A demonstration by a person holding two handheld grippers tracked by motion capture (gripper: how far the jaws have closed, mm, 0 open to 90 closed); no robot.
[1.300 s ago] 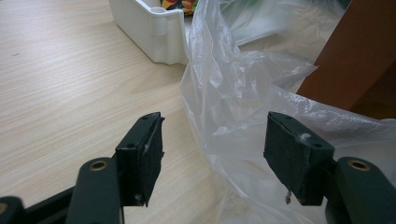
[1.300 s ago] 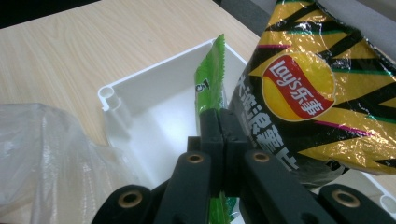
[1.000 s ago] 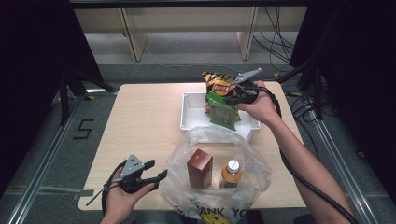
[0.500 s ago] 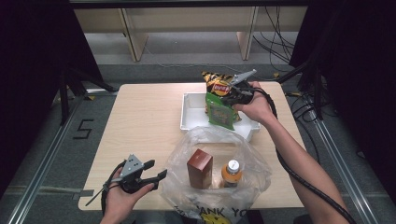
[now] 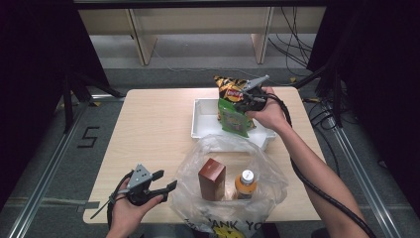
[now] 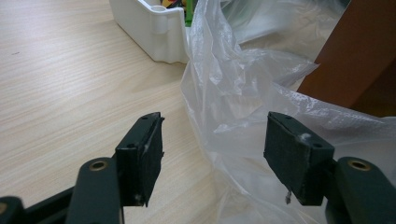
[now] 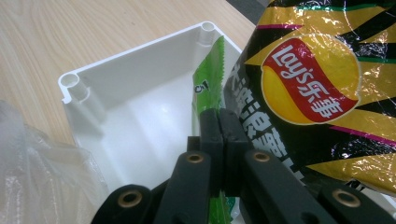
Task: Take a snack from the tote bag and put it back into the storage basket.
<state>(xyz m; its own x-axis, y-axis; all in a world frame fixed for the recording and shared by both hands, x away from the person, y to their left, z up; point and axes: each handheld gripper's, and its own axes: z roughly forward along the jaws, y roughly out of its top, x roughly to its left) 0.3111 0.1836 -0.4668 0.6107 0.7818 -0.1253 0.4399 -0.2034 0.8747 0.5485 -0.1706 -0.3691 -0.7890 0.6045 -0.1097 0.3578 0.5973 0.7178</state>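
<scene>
Scene: wooden table carrying a white bin at the far side and a clear plastic bag at the near edge.
Right gripper: held above the bin; jaws closed tight on the top edge of a green packet, as the right gripper view shows.
Green packet: hanging from the jaws, its lower part over the bin and apparently lifted clear of the floor; whether it touches the bin's near wall cannot be told.
Chip bag: yellow and black, standing in the far part of the bin, just beside the green packet and pressing against the right gripper.
Left gripper: resting low near the table's front edge, jaws wide apart and empty, aimed at the bag's left rim without touching it.
Plastic bag contents: a brown box standing upright and an orange bottle with a white cap beside it.
Progress: judged as partway through packing; two items sit in the bag, the green packet is gripped for transfer, and the chip bag is yet to be moved.
Remaining: carry the packet across to the bag's mouth, likely with the left gripper holding the rim open, then fetch the chip bag.
</scene>
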